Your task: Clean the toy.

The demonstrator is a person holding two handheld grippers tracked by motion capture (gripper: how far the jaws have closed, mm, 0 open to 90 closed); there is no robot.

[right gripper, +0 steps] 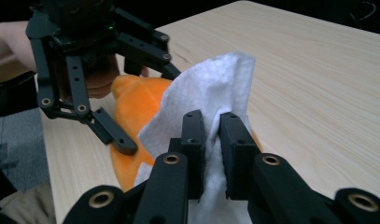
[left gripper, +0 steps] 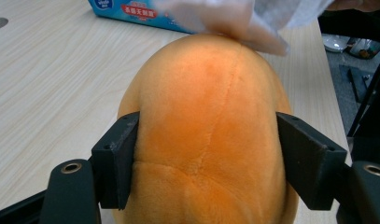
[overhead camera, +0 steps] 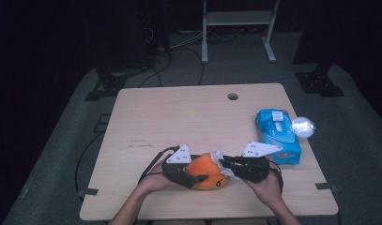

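Lying near the front edge of the worktop [overhead camera: 156,112], one orange plush toy [overhead camera: 208,172] sits between the two grippers. The left gripper [overhead camera: 198,180] clamps it, a jaw pressed into each flank, and the left gripper view shows the toy's seamed back bulging between them. The right gripper [overhead camera: 225,163] is closed on one white tissue [right gripper: 211,88], which touches the toy's top on the side away from the left gripper. The right gripper view shows the tissue pinched between its jaws and standing up in front of the toy, with the left gripper beyond. From the high view alone come one blue tissue pack [overhead camera: 278,135] by the worktop's right edge, one shiny round object [overhead camera: 303,126] just beside it, and one round hole [overhead camera: 233,96] near the far edge.
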